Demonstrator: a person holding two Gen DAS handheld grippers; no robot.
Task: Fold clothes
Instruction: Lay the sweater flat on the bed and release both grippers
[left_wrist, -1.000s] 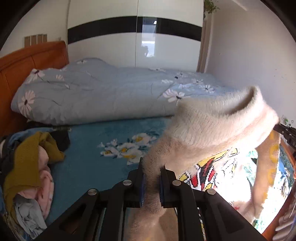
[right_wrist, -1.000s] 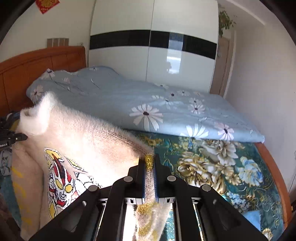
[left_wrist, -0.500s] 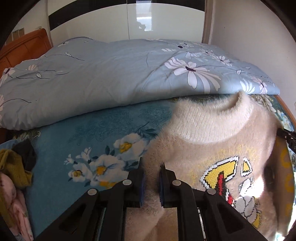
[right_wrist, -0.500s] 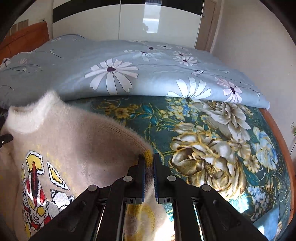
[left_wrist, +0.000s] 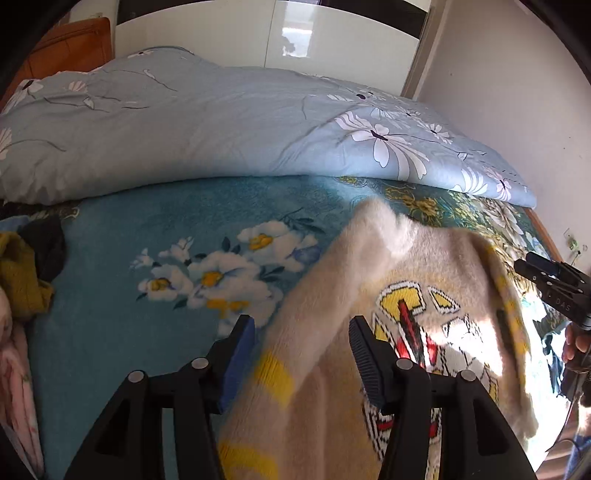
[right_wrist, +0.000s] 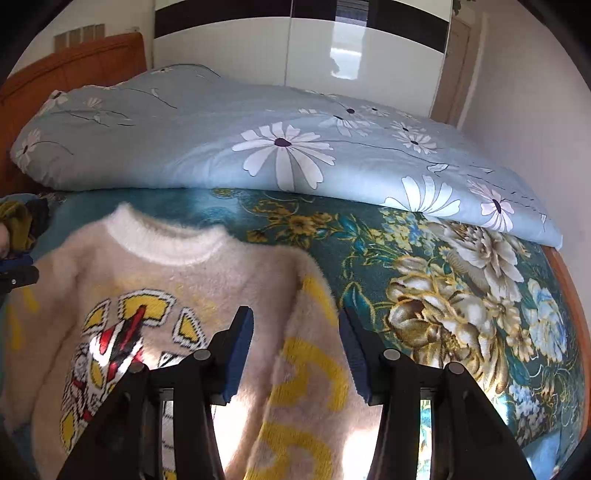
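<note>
Now both claws hang spread over the sweater: the left claw and right claw each straddle a sleeve without pinching it, the sweater lying face up on the bed, below the folded quilt.

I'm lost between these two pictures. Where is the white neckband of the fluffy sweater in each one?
Left wrist view: the neckband sits right of centre, bunched at the top of the sweater, beyond the open left tongs.
Right wrist view: the neckband lies left of centre, spread in a curve, beyond the open right tongs.
Shared landmark: the pale blue flowered quilt behind it.
</note>
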